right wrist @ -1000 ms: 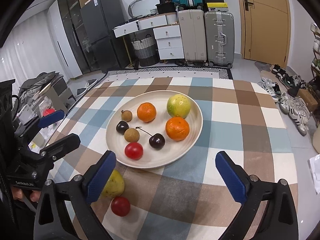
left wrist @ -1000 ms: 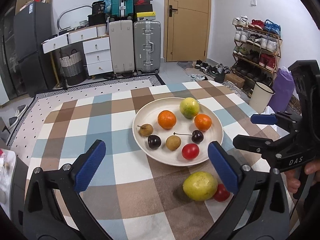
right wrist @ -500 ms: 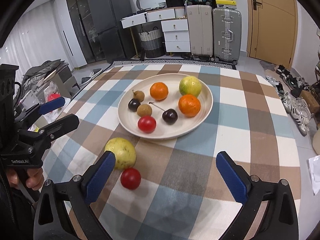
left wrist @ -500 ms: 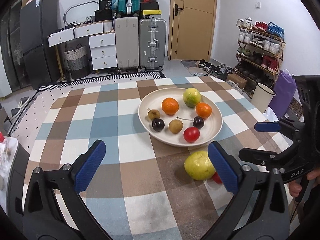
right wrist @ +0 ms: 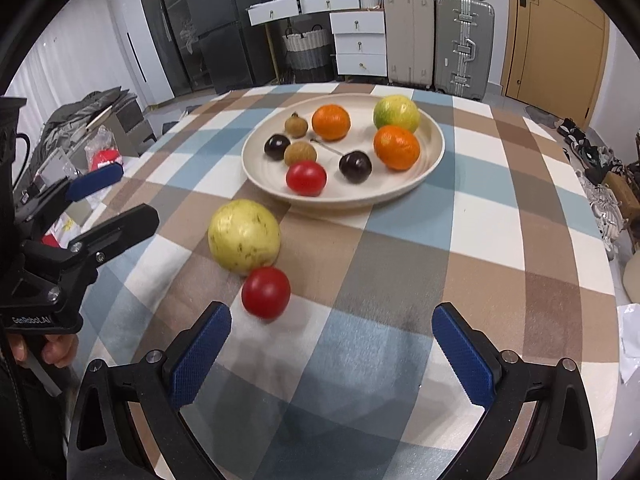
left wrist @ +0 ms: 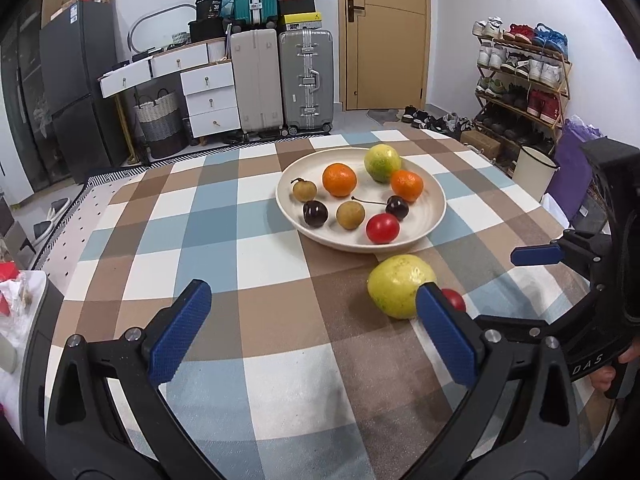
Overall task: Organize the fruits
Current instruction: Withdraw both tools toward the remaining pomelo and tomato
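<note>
A cream plate (left wrist: 434, 216) (right wrist: 434, 162) holds several fruits: two oranges, a green-yellow citrus, two dark cherries, two brown longans and a red tomato (right wrist: 306, 178). On the checked tablecloth in front of the plate lie a yellow guava (left wrist: 400, 286) (right wrist: 244, 237) and a small red tomato (right wrist: 266, 292), touching; in the left wrist view the tomato (left wrist: 454, 300) is half hidden behind my fingertip. My left gripper (left wrist: 310, 330) is open and empty, left of the guava. My right gripper (right wrist: 330, 350) is open and empty, just short of the loose tomato.
The checked tablecloth (left wrist: 240, 240) covers the whole table. Suitcases (left wrist: 306, 80), drawers and a dark cabinet stand behind the table. A shoe rack (left wrist: 520, 80) and a white bin (left wrist: 534, 172) stand to the right. Bags and clutter (right wrist: 92, 136) lie left of the table.
Both grippers have pulled back toward the table's near edge, so the plate looks farther off. The loose guava and tomato now lie ahead of the right gripper's fingers. Both stay open.
</note>
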